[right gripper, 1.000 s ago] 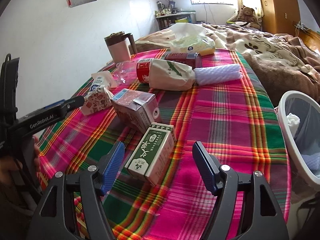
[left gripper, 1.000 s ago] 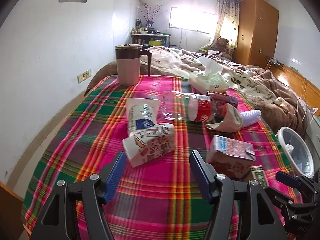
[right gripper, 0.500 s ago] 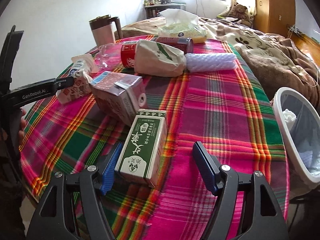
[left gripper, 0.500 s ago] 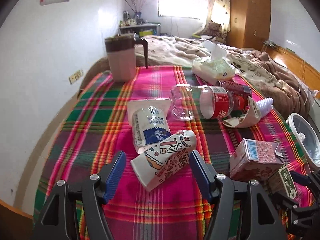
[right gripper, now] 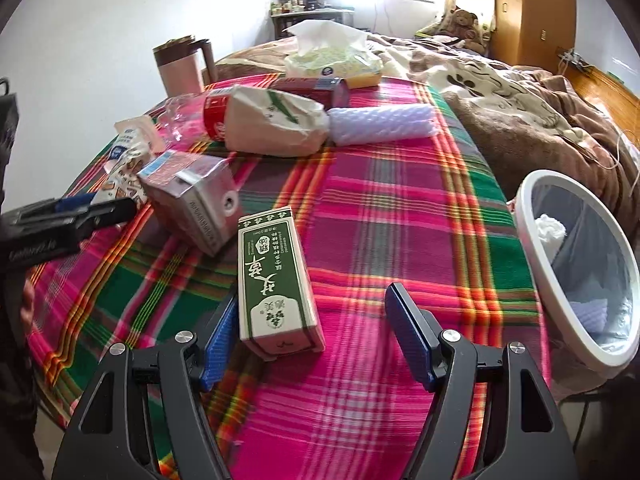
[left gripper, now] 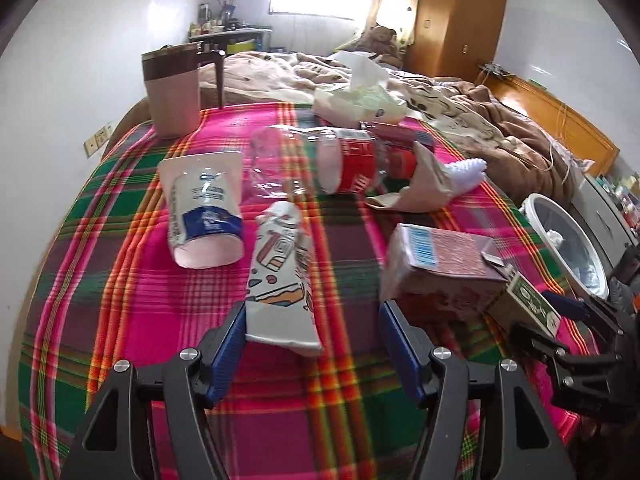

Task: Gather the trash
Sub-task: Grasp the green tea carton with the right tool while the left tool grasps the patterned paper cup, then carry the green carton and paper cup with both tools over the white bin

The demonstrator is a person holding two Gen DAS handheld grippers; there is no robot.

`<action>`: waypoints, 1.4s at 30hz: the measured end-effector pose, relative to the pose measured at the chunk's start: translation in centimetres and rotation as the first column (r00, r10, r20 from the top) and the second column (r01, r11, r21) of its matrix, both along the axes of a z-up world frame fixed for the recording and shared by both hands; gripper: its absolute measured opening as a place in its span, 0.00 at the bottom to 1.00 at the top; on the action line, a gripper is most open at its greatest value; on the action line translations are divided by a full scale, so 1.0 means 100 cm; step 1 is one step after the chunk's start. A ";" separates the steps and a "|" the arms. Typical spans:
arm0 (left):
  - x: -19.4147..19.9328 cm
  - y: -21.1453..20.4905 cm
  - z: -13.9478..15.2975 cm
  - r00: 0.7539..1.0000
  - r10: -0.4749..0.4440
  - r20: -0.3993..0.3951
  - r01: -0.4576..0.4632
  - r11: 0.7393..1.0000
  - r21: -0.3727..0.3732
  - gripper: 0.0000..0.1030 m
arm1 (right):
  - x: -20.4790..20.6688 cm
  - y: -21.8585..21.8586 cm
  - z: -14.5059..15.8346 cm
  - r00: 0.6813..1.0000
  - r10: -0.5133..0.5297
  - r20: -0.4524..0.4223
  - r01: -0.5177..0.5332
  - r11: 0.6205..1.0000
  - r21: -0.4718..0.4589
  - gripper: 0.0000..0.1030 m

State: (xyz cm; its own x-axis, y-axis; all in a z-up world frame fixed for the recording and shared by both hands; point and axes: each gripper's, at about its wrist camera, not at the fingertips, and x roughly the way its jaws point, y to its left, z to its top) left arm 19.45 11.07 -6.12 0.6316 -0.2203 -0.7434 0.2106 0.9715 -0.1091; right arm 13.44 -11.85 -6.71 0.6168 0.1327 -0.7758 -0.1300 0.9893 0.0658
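On the plaid pink-and-green tablecloth (left gripper: 120, 288), toward its near edge, the left gripper (left gripper: 312, 332) stands with its jaws apart around the wide end of a crushed white paper cup with coloured drawings (left gripper: 280, 280); the cup lies against the left pad and well clear of the right one. Just right of it sits a squashed reddish-brown drink carton (left gripper: 436, 268). Farther right, the right gripper (right gripper: 310, 328) holds its jaws wide around the near end of a green-and-white rectangular cardboard box (right gripper: 274, 280), which lies beside the left pad, a clear gap from the right. Off the cloth's right edge stands a white-rimmed waste bin (right gripper: 532, 184).
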 end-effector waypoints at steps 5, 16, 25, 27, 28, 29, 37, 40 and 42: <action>0.004 0.006 0.006 0.994 0.090 0.057 -0.094 0.994 0.058 0.64 | 0.003 -0.005 0.000 1.000 -0.016 0.000 0.016 1.000 0.014 0.59; 0.020 0.015 -0.005 0.989 0.145 0.000 -0.145 0.989 0.035 0.56 | 0.005 -0.004 -0.001 1.000 0.016 0.009 -0.016 0.999 0.029 0.40; 0.015 0.008 -0.002 0.991 0.137 0.006 -0.137 0.990 0.032 0.30 | 0.002 -0.005 0.003 0.999 0.032 0.025 -0.033 0.998 0.050 0.38; 0.011 0.005 0.000 0.991 0.131 0.014 -0.131 0.991 0.034 0.30 | 0.001 -0.007 0.004 0.999 0.033 0.032 -0.034 0.998 0.052 0.37; 0.009 0.004 0.001 0.991 0.130 0.020 -0.130 0.991 0.039 0.30 | 0.001 -0.008 0.004 0.999 0.032 0.035 -0.034 0.998 0.051 0.37; 0.008 0.003 0.002 0.991 0.130 0.024 -0.131 0.990 0.042 0.30 | 0.000 -0.009 0.005 0.999 0.032 0.036 -0.034 0.998 0.052 0.37; -0.009 0.002 0.018 0.987 0.148 0.057 -0.149 0.989 0.009 0.28 | -0.004 -0.019 0.011 0.997 0.024 0.072 -0.031 0.995 0.092 0.36; -0.016 0.001 0.027 0.985 0.153 0.080 -0.153 0.988 0.000 0.26 | -0.006 -0.025 0.016 0.996 0.014 0.093 -0.023 0.994 0.104 0.36; -0.020 -0.001 0.031 0.984 0.151 0.090 -0.152 0.988 0.001 0.26 | -0.006 -0.028 0.018 0.995 0.006 0.099 -0.017 0.994 0.109 0.36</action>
State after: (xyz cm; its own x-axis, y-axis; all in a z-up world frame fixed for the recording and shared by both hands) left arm 17.49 10.93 -3.05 0.7211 -0.1112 -0.6838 0.0696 0.9937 -0.0882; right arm 12.82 -14.64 -4.90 0.6872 0.2211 -0.6921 -0.1526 0.9752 0.1601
